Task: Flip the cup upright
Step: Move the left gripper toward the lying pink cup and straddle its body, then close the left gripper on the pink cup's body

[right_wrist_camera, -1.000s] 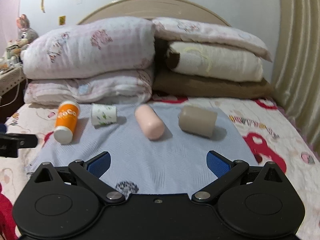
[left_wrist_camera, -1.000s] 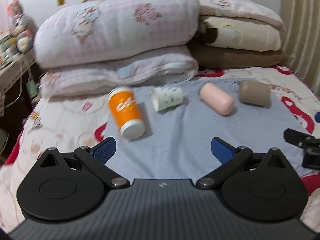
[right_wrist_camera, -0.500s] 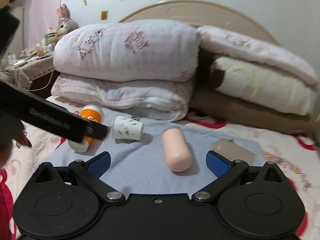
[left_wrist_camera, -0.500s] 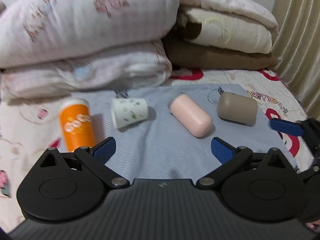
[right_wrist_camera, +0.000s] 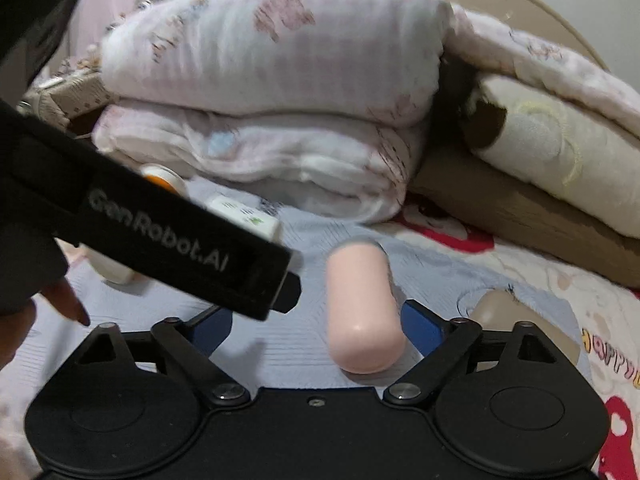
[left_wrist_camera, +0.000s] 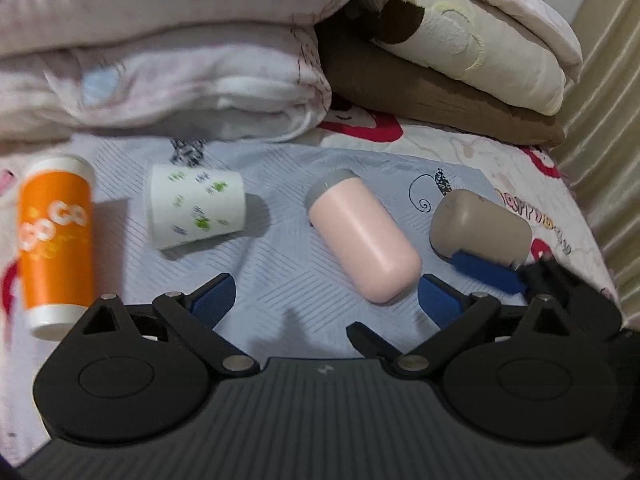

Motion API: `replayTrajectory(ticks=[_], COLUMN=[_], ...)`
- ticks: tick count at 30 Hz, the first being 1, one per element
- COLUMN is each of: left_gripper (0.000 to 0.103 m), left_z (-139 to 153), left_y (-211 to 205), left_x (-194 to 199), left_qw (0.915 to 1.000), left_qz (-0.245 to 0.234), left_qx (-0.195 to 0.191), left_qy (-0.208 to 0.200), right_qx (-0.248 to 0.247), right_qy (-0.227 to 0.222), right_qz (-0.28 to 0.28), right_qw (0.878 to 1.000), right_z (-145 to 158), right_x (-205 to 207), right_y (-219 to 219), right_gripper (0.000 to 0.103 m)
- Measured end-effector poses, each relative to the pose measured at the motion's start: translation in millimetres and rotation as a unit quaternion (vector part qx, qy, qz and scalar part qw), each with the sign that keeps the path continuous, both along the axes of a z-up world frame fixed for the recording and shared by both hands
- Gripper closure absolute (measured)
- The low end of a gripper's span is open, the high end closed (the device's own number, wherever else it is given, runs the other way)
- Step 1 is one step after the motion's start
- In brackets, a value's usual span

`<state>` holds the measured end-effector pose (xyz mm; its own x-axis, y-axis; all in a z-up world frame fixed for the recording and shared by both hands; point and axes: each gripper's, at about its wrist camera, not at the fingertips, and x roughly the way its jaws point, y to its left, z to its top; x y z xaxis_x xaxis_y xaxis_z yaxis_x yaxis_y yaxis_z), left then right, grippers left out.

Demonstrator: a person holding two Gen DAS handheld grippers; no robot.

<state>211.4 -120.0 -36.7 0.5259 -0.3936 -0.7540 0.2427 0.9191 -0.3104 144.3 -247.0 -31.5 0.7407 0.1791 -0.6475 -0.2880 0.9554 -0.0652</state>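
Several cups lie on their sides on a light blue cloth (left_wrist_camera: 288, 264): an orange cup (left_wrist_camera: 54, 236), a white paper cup with green print (left_wrist_camera: 196, 206), a pink cup (left_wrist_camera: 364, 236) and a tan cup (left_wrist_camera: 480, 228). My left gripper (left_wrist_camera: 326, 300) is open and empty, just short of the pink cup. My right gripper (right_wrist_camera: 316, 326) is open, with the pink cup (right_wrist_camera: 362, 304) lying between its fingers. One of its blue fingertips (left_wrist_camera: 484, 270) shows beside the tan cup in the left wrist view. The left gripper's body (right_wrist_camera: 160, 232) hides most of the orange and white cups.
Stacked pink pillows (left_wrist_camera: 160, 48) and folded cream and brown blankets (left_wrist_camera: 460, 60) rise right behind the cups. A curtain (left_wrist_camera: 612, 120) hangs at the right. A cluttered side table (right_wrist_camera: 68, 92) stands at the far left of the bed.
Both grippers have moved forward and closer to the cups. The right gripper swung left, so the pink cup now lies between its fingers. The cups have not moved.
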Motion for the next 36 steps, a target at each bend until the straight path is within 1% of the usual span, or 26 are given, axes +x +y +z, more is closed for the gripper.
replayTrajectory(ticks=[1,3,4,5,8,10,14,17,19,21,22,24,26,28,30,32,36], left_gripper=[0.004,0.004,0.004,0.005,0.006,0.008,0.008,0.008,0.008,0.008,0.008,0.009,0.011,0.014,0.016,0.016,0.016], left_z=[-5.9,-19.4,-25.2,-29.9,-40.8,-45.3,-52.0,-56.5,-59.1,-61.6,-62.6,-64.2,-65.2,-65.7,-65.4,-65.2,-60.4], left_y=[0.2,1.4,1.6,2.1,1.7,1.1,-1.1,-0.2,1.1,2.1,2.6,3.7,4.6,3.5,4.2,6.0,10.6], left_x=[2.8,9.8,13.6,16.0,23.1,26.8,32.6,35.6,36.9,38.9,40.0,41.5,41.6,41.9,39.5,37.6,32.1], left_qw=[0.9999,0.9992,0.9986,0.9983,0.9977,0.9972,0.9969,0.9962,0.9954,0.9946,0.9941,0.9932,0.9928,0.9932,0.9932,0.9925,0.9922], left_qz=[0.004,0.007,0.004,0.004,0.0,-0.006,-0.013,-0.012,-0.013,-0.014,-0.014,-0.015,-0.015,-0.018,-0.019,-0.018,-0.013], left_qx=[-0.008,-0.026,-0.036,-0.041,-0.053,-0.059,-0.065,-0.075,-0.085,-0.093,-0.098,-0.107,-0.111,-0.108,-0.108,-0.113,-0.117], left_qy=[0.008,0.029,0.037,0.041,0.043,0.045,0.042,0.042,0.043,0.044,0.045,0.044,0.042,0.04,0.04,0.042,0.041], right_qx=[0.008,0.055,0.068,0.071,0.05,0.054,0.045,0.025,0.031,0.044,0.048,0.049,0.05,0.053,0.052,0.055,0.078], right_qy=[0.011,0.022,0.025,0.03,0.018,0.017,0.009,0.003,0.003,0.009,0.011,0.017,0.02,0.022,0.021,0.025,0.047], right_qz=[-0.013,-0.037,-0.043,-0.045,-0.045,-0.045,-0.05,-0.044,-0.048,-0.049,-0.049,-0.047,-0.047,-0.048,-0.05,-0.056,-0.071], right_qw=[1.0,0.998,0.996,0.996,0.998,0.997,0.998,0.999,0.998,0.998,0.998,0.997,0.997,0.997,0.997,0.997,0.993], right_z=[-5.1,-13.7,-16.4,-20.1,-28.8,-35.7,-52.5,-62.4,-67.8,-72.4,-74.4,-76.1,-76.5,-76.3,-75.0,-73.7,-70.7], right_x=[3.5,2.1,1.3,1.3,5.4,13.7,27.7,35.2,39.5,44.5,44.1,45.8,46.7,46.3,45.8,45.1,40.5], right_y=[-3.6,-18.2,-23.0,-26.1,-27.3,-27.8,-26.7,-28.8,-33.0,-37.2,-37.7,-37.0,-35.5,-34.6,-33.1,-32.0,-29.2], right_gripper=[0.013,0.013,0.013,0.013,0.013,0.013,0.014,0.015,0.016,0.024,0.026,0.037,0.037,0.037,0.037,0.037,0.037])
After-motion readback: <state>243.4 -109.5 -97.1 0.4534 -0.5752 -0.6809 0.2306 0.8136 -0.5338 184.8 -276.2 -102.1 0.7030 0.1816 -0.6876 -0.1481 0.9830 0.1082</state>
